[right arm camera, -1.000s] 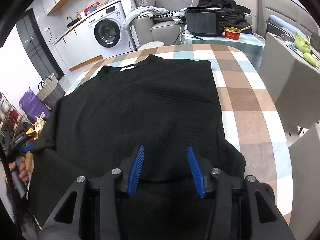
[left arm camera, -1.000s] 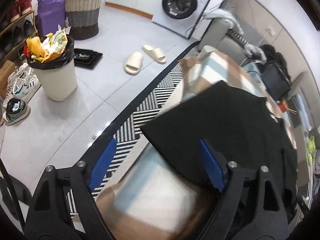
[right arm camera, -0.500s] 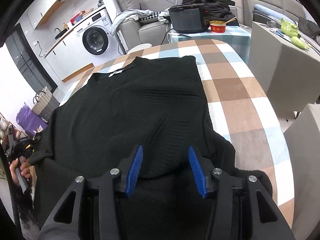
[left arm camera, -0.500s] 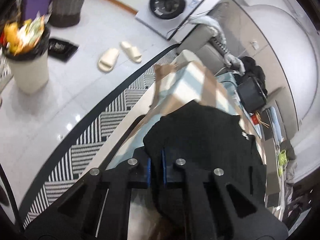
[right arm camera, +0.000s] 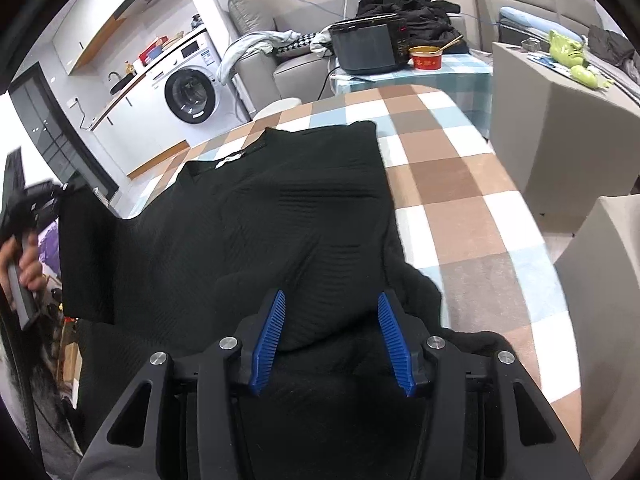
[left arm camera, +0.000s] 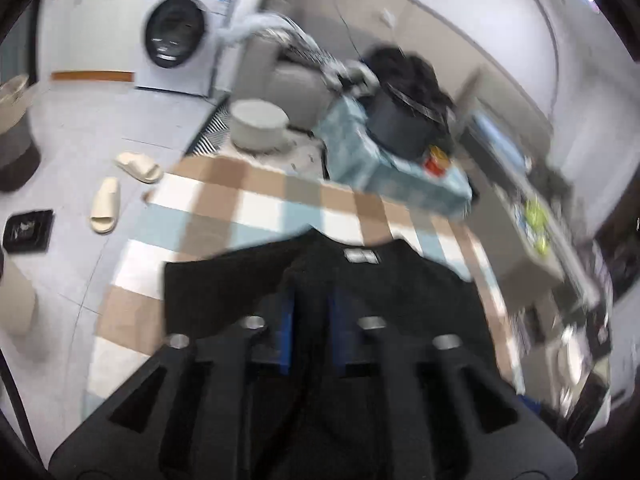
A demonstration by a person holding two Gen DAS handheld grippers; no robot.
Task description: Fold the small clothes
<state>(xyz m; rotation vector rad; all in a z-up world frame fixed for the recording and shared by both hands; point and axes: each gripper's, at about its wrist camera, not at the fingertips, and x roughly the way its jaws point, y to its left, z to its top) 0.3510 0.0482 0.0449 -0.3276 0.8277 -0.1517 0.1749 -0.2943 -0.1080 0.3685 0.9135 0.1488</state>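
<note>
Both grippers work one black top (right arm camera: pixel 280 216) spread across a checked tablecloth (right arm camera: pixel 460 184). On the left, the left gripper (left arm camera: pixel 310 322) has its blue pads drawn close on a fold of the dark knit, apparently the sleeve end, which the right wrist view shows lifted clear of the table at the left edge of the frame; the left view is motion-blurred, so how deep the cloth sits in the bite cannot be told. On the right, the right gripper (right arm camera: pixel 330 340) hangs with its blue pads spread wide over the hem end of the garment, gripping nothing, though whether it presses on the cloth cannot be told.

The top lies with its collar and white label (right arm camera: pixel 230 159) pointing away, its body flat but rippled near the middle, and its left side running to the table edge.

Risks from here, as a judgement: the pinched sleeve could slip out if only a thin edge is held, and a fast swing could drag the whole body sideways (the hem end looks unpinned). The existing ripples would then be folded in.

Behind the table stand a dark appliance (right arm camera: pixel 368 48), a red bowl (right arm camera: pixel 427 58) and a washing machine (right arm camera: pixel 192 92), well apart from the work.
</note>
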